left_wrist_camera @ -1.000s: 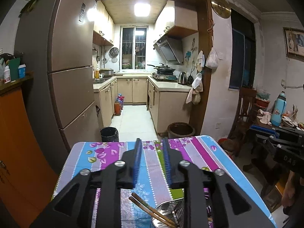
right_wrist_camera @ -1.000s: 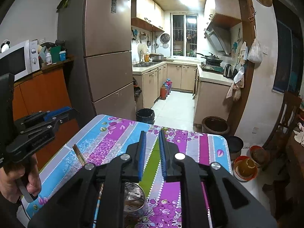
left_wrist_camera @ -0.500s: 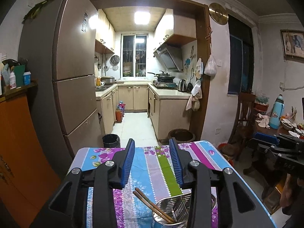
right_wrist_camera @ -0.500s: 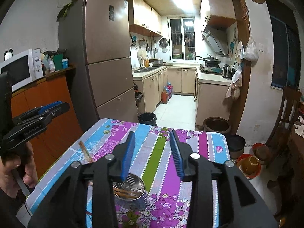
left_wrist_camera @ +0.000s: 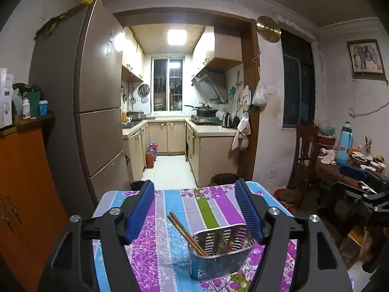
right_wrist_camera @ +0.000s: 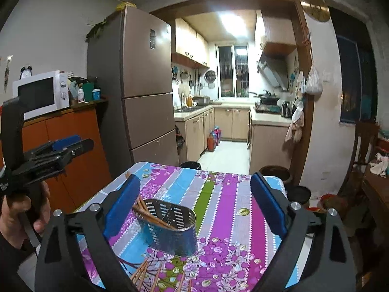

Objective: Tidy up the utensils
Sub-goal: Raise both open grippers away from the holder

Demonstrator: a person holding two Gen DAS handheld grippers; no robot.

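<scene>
A perforated steel utensil holder (left_wrist_camera: 220,253) (right_wrist_camera: 170,226) stands on a table with a striped floral cloth (left_wrist_camera: 170,199) (right_wrist_camera: 218,194). Brown chopsticks (left_wrist_camera: 186,232) (right_wrist_camera: 148,215) lean out of it to the left. More chopsticks (right_wrist_camera: 148,271) lie on the cloth in front of the holder. My left gripper (left_wrist_camera: 194,189) is open and empty above the table, behind the holder. My right gripper (right_wrist_camera: 195,185) is open and empty, also above the holder. The left gripper also shows at the left of the right wrist view (right_wrist_camera: 70,146), and the right one at the right of the left wrist view (left_wrist_camera: 355,174).
A tall fridge (left_wrist_camera: 97,112) and an orange cabinet (left_wrist_camera: 22,182) with a microwave (right_wrist_camera: 40,92) stand to the left. A kitchen (left_wrist_camera: 170,131) opens beyond the table. A wooden chair (left_wrist_camera: 304,155) and a cluttered side table (left_wrist_camera: 350,168) stand to the right.
Both grippers have opened wide from nearly shut and drawn back and up. The holder and its chopsticks now show fully between the fingers.
</scene>
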